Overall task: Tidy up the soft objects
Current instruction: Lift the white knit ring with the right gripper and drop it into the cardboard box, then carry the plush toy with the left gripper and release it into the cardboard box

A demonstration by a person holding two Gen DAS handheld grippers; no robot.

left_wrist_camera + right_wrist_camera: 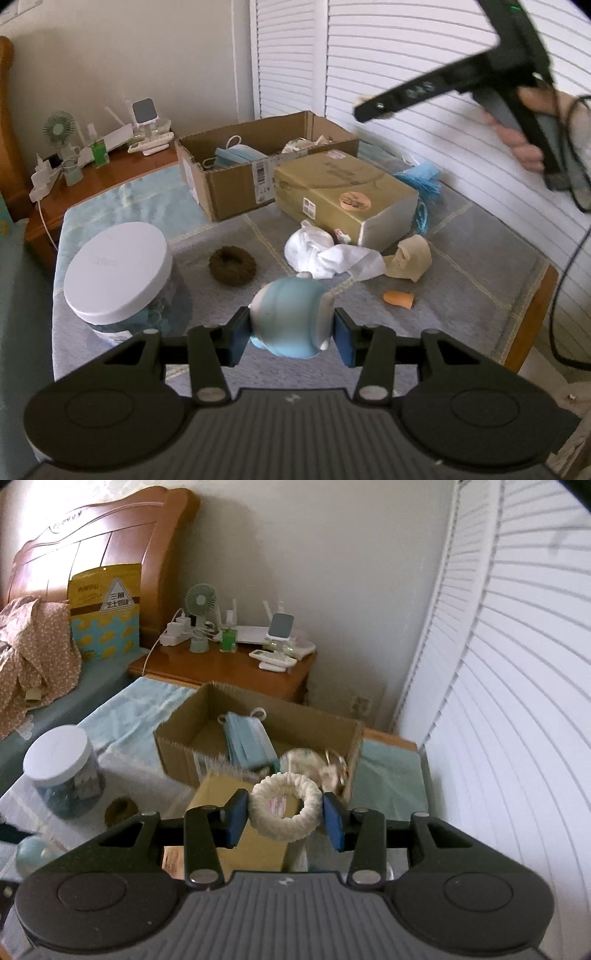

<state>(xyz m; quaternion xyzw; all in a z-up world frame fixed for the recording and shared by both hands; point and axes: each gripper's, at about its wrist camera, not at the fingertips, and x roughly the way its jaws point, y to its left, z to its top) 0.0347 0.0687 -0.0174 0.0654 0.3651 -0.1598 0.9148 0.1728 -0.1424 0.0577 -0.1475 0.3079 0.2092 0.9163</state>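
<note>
My left gripper (291, 332) is shut on a pale blue and white soft toy (288, 317), held above the grey table cloth (461, 266). My right gripper (284, 814) is shut on a cream fluffy scrunchie (284, 805), held in the air above the gold box (251, 845), short of the open cardboard box (184, 723). That box (236, 184) holds blue face masks (247, 742) and a pale item (306, 762). On the cloth lie a brown scrunchie (232, 265), crumpled white cloth (325, 254), a beige piece (410, 258) and a small orange piece (399, 298). The right gripper (373, 107) shows at the upper right of the left wrist view.
A gold box (343, 195) lies beside the cardboard box. A clear jar with a white lid (114, 273) stands at the table's left. Blue fabric (421, 181) lies behind the gold box. A wooden nightstand (229, 664) with a fan and chargers stands behind. White shutters (517, 701) line the right.
</note>
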